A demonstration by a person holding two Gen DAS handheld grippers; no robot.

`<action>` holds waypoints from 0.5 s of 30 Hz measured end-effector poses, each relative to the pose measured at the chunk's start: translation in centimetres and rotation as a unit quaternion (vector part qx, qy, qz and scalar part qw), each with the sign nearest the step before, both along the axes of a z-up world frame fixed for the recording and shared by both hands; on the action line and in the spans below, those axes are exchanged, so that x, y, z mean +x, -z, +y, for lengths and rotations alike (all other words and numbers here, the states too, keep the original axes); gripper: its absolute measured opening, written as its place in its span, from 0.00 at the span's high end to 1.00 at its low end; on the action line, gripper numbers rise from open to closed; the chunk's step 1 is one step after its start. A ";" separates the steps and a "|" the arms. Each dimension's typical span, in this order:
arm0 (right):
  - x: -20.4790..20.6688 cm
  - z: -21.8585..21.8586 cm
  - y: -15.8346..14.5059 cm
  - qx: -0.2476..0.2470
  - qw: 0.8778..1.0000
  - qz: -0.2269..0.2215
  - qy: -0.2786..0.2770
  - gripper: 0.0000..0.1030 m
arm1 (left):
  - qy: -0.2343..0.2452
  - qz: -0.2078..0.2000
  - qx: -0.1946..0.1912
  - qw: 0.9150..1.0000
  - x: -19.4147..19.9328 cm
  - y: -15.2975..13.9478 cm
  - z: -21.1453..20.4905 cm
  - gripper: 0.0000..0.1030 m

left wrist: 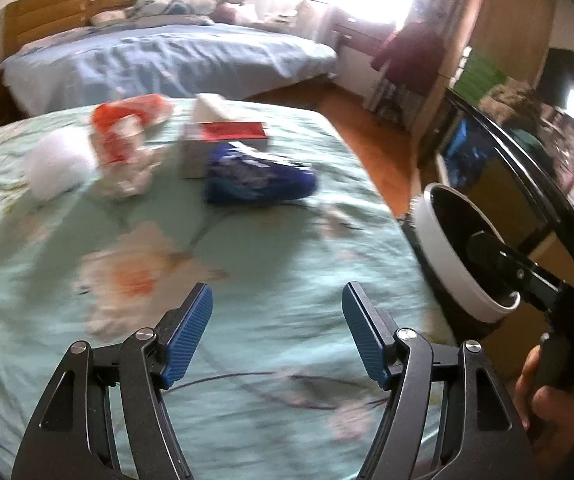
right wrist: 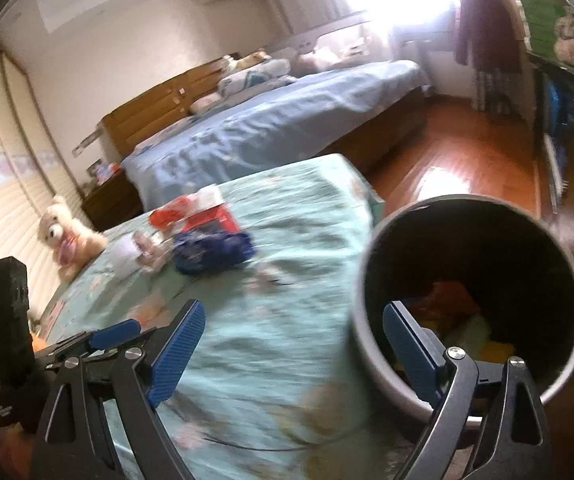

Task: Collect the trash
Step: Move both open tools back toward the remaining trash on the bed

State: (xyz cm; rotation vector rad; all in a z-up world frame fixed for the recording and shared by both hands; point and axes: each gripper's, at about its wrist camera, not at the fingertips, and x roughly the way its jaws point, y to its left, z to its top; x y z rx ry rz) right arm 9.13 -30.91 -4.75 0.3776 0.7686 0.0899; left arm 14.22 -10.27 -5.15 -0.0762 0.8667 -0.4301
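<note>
Trash lies in a cluster on the green floral bedspread (left wrist: 271,264): a crumpled blue wrapper (left wrist: 259,178), a grey and red box (left wrist: 223,142), a red and white bag (left wrist: 127,128) and a white wad (left wrist: 57,166). My left gripper (left wrist: 277,336) is open and empty, low over the bedspread, short of the cluster. My right gripper (right wrist: 293,348) is open and empty, its right finger over the rim of a white bin (right wrist: 367,320) that holds orange and yellow trash. The bin also shows in the left wrist view (left wrist: 447,256). The cluster shows in the right wrist view, with the blue wrapper (right wrist: 213,254) nearest.
A plush bear (right wrist: 67,232) sits at the bedspread's far left. A second bed with a blue cover (left wrist: 167,60) stands behind. Wooden floor (right wrist: 467,160) lies to the right, with a dark cabinet (left wrist: 527,184) beyond the bin.
</note>
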 end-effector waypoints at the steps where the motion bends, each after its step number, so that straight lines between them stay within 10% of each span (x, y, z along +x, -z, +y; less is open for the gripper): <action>1: 0.2 0.6 0.1 0.000 1.000 0.000 -0.007 0.11 | -0.009 0.002 -0.001 1.000 0.1 0.1 0.8 0.33; 15: 3.6 6.2 2.0 -0.012 0.997 0.017 -0.081 0.11 | -0.082 0.016 0.001 0.996 2.2 1.9 7.9 0.33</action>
